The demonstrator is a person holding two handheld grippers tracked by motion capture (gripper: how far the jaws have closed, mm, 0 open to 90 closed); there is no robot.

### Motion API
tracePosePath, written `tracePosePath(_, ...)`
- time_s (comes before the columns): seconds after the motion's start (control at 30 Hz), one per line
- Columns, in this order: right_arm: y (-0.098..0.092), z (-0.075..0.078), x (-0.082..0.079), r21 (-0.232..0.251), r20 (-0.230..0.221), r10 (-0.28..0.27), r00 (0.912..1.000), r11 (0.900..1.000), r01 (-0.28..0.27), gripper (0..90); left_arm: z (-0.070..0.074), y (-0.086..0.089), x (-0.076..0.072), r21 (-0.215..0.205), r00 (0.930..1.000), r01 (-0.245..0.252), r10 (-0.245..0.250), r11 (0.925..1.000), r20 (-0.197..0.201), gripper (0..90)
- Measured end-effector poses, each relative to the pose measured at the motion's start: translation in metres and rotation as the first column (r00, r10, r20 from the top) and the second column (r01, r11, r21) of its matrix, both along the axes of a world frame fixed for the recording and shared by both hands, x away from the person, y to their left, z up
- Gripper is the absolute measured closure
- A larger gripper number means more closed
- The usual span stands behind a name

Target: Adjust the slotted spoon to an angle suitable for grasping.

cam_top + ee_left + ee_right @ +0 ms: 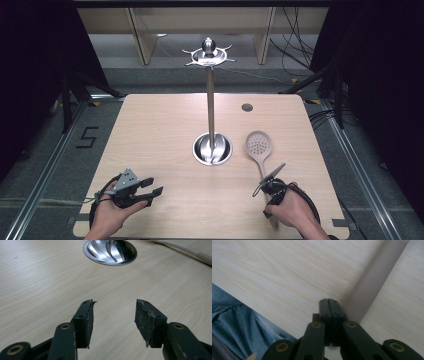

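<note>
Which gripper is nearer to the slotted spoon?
Right. The right gripper is shut beside the slotted spoon handle; the left gripper is open, far across the table.

My left gripper (151, 189) rests low on the worktop (150, 130), its jaws apart with nothing between them. My right gripper (264, 187) sits at the handle of the grey slotted spoon (258, 150), which lies just right of the steel stand (211, 100).
</note>
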State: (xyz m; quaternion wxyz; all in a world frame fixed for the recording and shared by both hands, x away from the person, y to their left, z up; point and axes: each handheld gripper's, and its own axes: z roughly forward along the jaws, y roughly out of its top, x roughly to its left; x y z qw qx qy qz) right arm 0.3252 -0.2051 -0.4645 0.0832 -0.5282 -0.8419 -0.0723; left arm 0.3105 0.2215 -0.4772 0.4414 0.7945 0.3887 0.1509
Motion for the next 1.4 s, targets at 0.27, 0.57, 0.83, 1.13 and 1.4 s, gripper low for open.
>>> tracePosePath(0.27,-0.005,-0.006,0.004,-0.037,0.016,0.002,0.9999,0.999,-0.002,90.0,-0.001,0.001,-0.001,-0.010,0.9999,-0.012,0.012,0.9999,-0.001,48.2)
tracePosePath(0.57,-0.042,-0.001,0.017,-0.081,0.036,-0.085,0.9957,0.993,0.088,90.0,-0.001,0.001,-0.001,-0.006,1.0000,-0.004,0.004,1.0000,-0.002,48.2)
tracePosePath(0.83,-0.069,0.000,0.033,-0.106,0.078,-0.187,0.9793,0.975,0.194,90.0,-0.001,0.001,-0.002,-0.007,0.9999,-0.012,0.012,0.9999,-0.002,48.2)
tracePosePath(1.13,-0.103,0.003,0.061,-0.113,0.146,-0.317,0.9370,0.936,0.335,90.0,-0.002,0.001,-0.002,-0.008,0.9999,-0.012,0.012,0.9999,-0.003,48.2)
tracePosePath(1.4,-0.119,0.002,0.081,-0.084,0.184,-0.409,0.8939,0.900,0.429,90.0,-0.001,0.002,-0.002,-0.003,0.9999,-0.010,0.010,0.9999,-0.004,48.2)
